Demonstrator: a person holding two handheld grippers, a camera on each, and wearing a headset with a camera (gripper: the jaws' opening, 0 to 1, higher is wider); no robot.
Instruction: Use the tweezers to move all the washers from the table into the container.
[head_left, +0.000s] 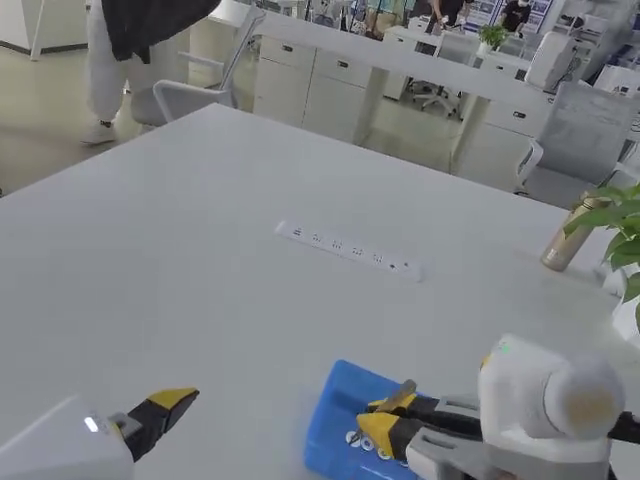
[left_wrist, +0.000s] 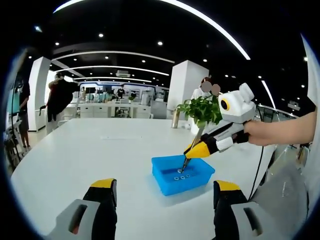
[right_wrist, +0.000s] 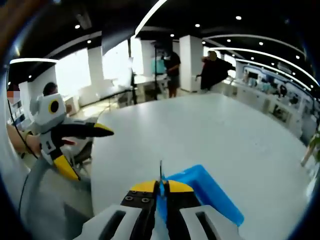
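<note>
Right claw (head_left: 380, 418) is clamped on the tweezers (right_wrist: 160, 172) and held over the blue container (left_wrist: 172, 189). In the left gripper view the tweezer tips are seen down inside the container, at the washers (left_wrist: 181, 176); whether they touch cannot be told. Several washers are seen lying in a short row on the container floor. The container is set on the white table (head_left: 200, 250), at the near side.

Left claw (head_left: 165, 408) is held open with the jaws wide apart and nothing between them. It is held low over the table, left of the container and apart from it.

A power strip (head_left: 345, 248) is seen lying mid-table. A bottle (head_left: 568, 236) and a plant (head_left: 615, 225) are seen at the far right.
</note>
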